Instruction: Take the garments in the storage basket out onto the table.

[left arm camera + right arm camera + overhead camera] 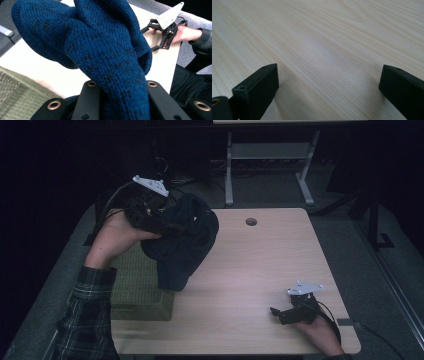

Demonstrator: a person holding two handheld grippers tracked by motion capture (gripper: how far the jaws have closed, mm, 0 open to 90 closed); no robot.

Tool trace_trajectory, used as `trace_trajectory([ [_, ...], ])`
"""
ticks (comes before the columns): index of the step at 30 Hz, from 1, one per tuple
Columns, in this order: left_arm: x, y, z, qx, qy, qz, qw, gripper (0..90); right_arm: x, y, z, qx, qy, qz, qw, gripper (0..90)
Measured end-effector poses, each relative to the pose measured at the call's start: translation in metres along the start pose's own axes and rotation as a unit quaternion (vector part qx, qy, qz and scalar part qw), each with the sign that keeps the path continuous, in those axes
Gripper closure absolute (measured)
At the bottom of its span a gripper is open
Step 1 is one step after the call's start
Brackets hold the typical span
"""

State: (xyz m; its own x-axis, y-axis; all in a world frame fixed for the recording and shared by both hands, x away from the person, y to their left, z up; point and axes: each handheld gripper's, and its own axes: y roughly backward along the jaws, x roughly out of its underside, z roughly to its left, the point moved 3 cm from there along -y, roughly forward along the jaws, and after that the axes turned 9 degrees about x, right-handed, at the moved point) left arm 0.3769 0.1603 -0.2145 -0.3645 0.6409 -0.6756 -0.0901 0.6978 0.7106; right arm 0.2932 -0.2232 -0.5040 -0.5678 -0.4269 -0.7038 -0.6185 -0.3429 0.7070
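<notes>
Item: dark blue knitted garment [182, 242], soft, bulky, loosely bunched; held aloft by the left gripper [172, 227] at about ten o'clock over the bench [260, 270], its lower folds hanging to just above the bench surface and the near corner of a green woven basket [142, 290] at about eight o'clock. Grip: in the left gripper view the jaws stand narrow, closed on a thick fold of the garment [107, 50], which bulges out between and over them; only that one fold is pinched, the rest hangs free. Right gripper [280, 312]: resting low on the bench at about five o'clock, jaws spread wide with nothing between them; the right gripper view gives bare wood grain [324, 37] between the two jaw tips. Hazards, as judged: (1) the knit is stretchy and heavy for a single pinch, so the fold may creep out of the jaws and the whole piece drop, most likely onto the bench edge or half over the basket rim; (2) the hanging tail may drag across the basket's rim and snag on the weave or push the basket toward the bench's edge at nine o'clock; (3) the bunched cloth hides the left jaws from above, so placement into the basket could be misjudged, leaving part draped outside; (4) the trailing cable of the left gripper could catch in the loose folds.
</notes>
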Motion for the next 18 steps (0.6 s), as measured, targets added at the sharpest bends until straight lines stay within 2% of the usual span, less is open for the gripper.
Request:
trace_trajectory([
  [10, -0.015, -0.02, -0.004, 0.015, -0.014, 0.008, 0.9997, 76.7, 0.0, 0.0, 0.0, 0.0, 0.0, 0.0, 1.0, 2.3],
  [18, -0.026, -0.046, -0.008, 0.03, -0.02, 0.009, 0.9993, 76.6, 0.0, 0.0, 0.0, 0.0, 0.0, 0.0, 1.0, 2.3],
])
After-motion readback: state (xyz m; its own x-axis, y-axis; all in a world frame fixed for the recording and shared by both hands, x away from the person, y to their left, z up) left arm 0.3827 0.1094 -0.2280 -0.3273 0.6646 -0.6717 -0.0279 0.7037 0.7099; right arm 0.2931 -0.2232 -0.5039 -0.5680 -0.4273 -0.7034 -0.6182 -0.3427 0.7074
